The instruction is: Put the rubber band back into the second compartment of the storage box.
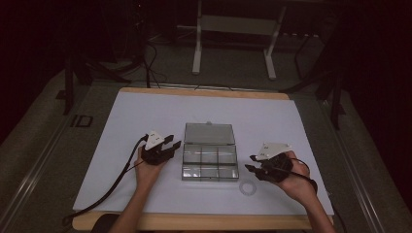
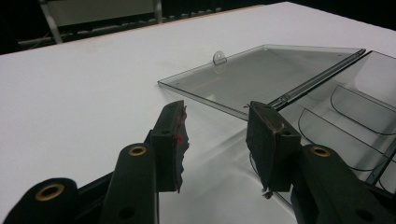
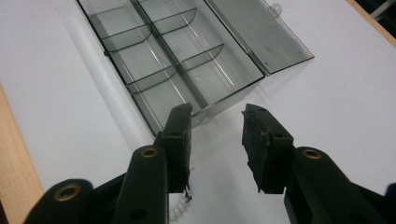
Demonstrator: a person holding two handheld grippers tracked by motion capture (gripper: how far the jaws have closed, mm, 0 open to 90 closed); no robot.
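Observation:
A clear plastic box (image 1: 210, 167) with several empty compartments sits in the middle of the white tabletop (image 1: 141, 116), its lid (image 1: 209, 133) folded flat on the far side. My left gripper (image 1: 174, 141) is just left of the box, open and empty. In the left gripper view my left gripper (image 2: 217, 112) points at the lid (image 2: 261, 77) near its hinge. My right gripper (image 1: 249, 162) is just right of the box, also open and empty. In the right gripper view my right gripper (image 3: 217, 112) faces the box's (image 3: 173, 60) near corner.
A small clear ring (image 1: 248, 187) lies on the table in front of the box's right corner, close to my right gripper. The table's wooden front edge (image 1: 194, 222) runs below my hands. Beyond the table stand a white frame's legs (image 1: 197, 53).

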